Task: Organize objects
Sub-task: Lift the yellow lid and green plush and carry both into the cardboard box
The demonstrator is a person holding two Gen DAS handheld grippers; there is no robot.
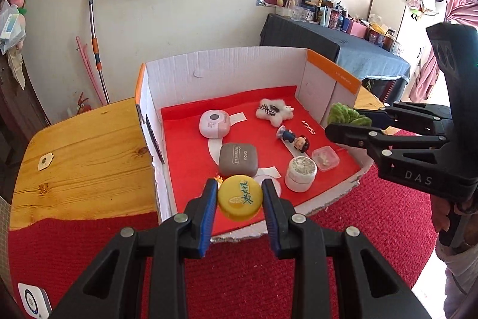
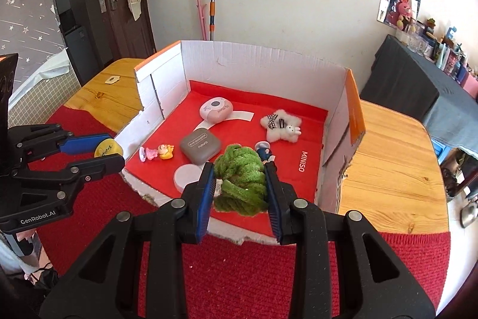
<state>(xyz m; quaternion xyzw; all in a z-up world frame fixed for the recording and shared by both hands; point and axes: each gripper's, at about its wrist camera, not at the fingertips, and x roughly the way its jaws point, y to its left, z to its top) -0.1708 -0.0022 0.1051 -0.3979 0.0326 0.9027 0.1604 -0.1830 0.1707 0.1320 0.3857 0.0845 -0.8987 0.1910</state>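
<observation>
My left gripper [image 1: 239,199] is shut on a round yellow tin [image 1: 240,201] with green writing, held above the near edge of the white cardboard box [image 1: 227,71]. My right gripper [image 2: 240,187] is shut on a fuzzy green bundle [image 2: 241,184], also over the box's torn front edge. In the left wrist view the right gripper [image 1: 346,121] holds the green bundle [image 1: 348,114] at the box's right wall. In the right wrist view the left gripper [image 2: 112,153] carries the yellow tin [image 2: 108,149] at the box's left side.
On the box's red liner [image 1: 185,157] lie a pink round case [image 1: 214,123], a grey eyeshadow case [image 1: 238,160], a white jar [image 1: 300,174], a clear small box [image 1: 325,158], a fluffy white star [image 1: 274,111], a doll figure [image 1: 294,139] and a small pink figurine [image 2: 156,152]. Wooden table [image 1: 83,157], red knitted mat [image 1: 254,283].
</observation>
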